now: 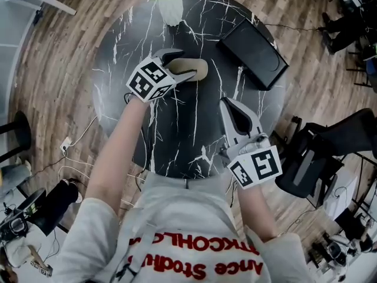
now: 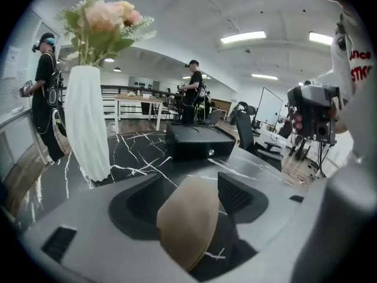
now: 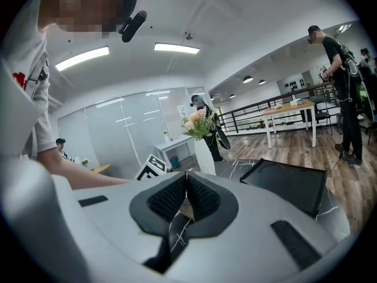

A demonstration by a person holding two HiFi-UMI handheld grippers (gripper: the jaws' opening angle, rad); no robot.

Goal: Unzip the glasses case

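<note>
The tan oval glasses case (image 1: pixel 194 69) lies on the black marble tabletop (image 1: pixel 194 134) between the left hand-held gripper's (image 1: pixel 184 65) wide-open jaws, ungripped. The right hand-held gripper (image 3: pixel 187 196) is closed and empty. Closing off-centre could skid the case away.

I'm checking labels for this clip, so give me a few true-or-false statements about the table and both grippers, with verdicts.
1. The left gripper has its fingers apart around the tan glasses case. True.
2. The right gripper holds the case. False: its fingers are shut on nothing, apart from the case.
3. The white vase lies tipped over. False: it stands upright on the table.
4. A black box lies on the table, right of the case in the head view. True.
</note>
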